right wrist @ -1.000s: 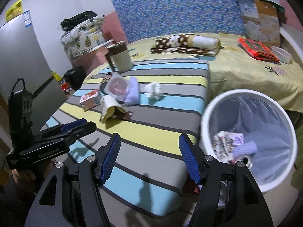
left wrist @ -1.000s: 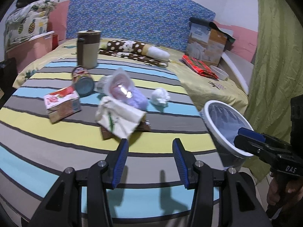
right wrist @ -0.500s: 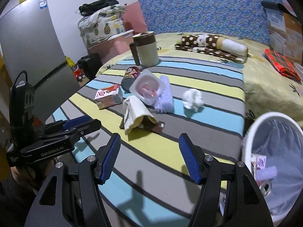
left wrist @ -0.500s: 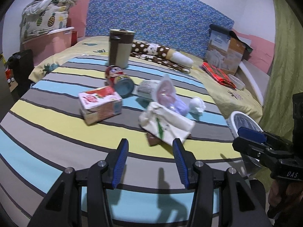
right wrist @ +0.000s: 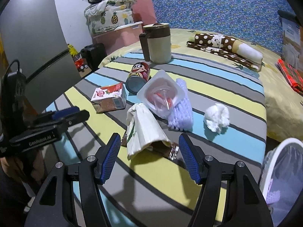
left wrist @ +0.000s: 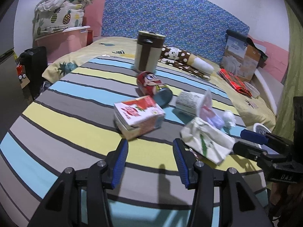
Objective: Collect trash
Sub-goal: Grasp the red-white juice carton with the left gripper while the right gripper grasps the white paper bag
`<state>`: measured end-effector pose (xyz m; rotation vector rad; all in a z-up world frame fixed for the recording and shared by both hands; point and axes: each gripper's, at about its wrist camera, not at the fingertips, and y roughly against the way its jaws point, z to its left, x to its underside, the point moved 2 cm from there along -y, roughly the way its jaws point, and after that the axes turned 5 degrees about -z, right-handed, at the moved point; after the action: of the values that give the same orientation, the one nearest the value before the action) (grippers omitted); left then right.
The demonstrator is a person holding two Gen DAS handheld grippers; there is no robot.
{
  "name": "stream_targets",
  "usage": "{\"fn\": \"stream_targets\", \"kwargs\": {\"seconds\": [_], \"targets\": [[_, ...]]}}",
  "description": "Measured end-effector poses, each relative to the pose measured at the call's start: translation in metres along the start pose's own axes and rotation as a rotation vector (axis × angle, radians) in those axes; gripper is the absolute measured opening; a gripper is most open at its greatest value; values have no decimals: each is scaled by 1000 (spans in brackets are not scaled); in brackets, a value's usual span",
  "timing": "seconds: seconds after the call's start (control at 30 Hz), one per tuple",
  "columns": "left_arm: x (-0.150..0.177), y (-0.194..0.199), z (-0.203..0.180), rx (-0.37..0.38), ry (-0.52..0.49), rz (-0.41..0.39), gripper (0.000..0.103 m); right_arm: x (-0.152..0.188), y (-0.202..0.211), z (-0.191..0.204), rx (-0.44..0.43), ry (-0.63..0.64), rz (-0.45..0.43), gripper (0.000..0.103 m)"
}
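Observation:
Trash lies in a cluster on the striped blanket [left wrist: 56,117]. A red and white carton [left wrist: 139,117] [right wrist: 109,99] sits just beyond my open left gripper [left wrist: 149,156], apart from its pads. A white paper bag [right wrist: 144,128] [left wrist: 206,141] lies just ahead of my open right gripper [right wrist: 149,154], over a brown foil wrapper [right wrist: 171,151]. Farther back are a red cartoon can [left wrist: 154,88] [right wrist: 138,76], a clear plastic cup [right wrist: 161,94] [left wrist: 193,103], purple foam netting [right wrist: 181,111] and a crumpled tissue [right wrist: 216,119] [left wrist: 229,119]. A white bin [right wrist: 282,172] stands at the bed's right edge.
A brown and cream lidded jug [left wrist: 148,54] [right wrist: 157,43] stands behind the trash. A spotted rolled blanket [right wrist: 225,46], red cloth [left wrist: 234,81] and a cardboard box [left wrist: 240,60] lie further back. A grey fridge [right wrist: 34,43], pink tub [left wrist: 64,41] and black case [right wrist: 93,54] stand left of the bed.
Both grippers have swung left, away from the bin and toward the trash cluster. The carton now sits before the left gripper and the paper bag before the right. Both stay open.

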<state>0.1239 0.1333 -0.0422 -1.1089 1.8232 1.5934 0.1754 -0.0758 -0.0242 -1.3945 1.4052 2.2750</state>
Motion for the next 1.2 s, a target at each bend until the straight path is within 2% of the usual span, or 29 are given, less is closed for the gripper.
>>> {"fn": "stream_targets", "kwargs": {"seconds": [0.3, 0.57, 0.73, 0.8, 1.03, 1.2], "targets": [[-11, -16, 17, -26, -8, -5, 54, -3, -18, -4, 21, 24, 46, 65], [-28, -29, 23, -33, -75, -26, 64, 2, -29, -6, 6, 17, 97, 65], [-34, -40, 21, -6, -125, -22, 66, 6, -25, -5, -19, 1, 95, 43], [-37, -44, 20, 12, -149, -18, 68, 5, -23, -5, -23, -9, 87, 39], [-41, -61, 22, 58, -161, 21, 70, 9, -13, -10, -17, -45, 63, 34], [-31, -55, 14, 111, -165, 56, 70, 12, -4, -15, -14, -80, 44, 34]]}}
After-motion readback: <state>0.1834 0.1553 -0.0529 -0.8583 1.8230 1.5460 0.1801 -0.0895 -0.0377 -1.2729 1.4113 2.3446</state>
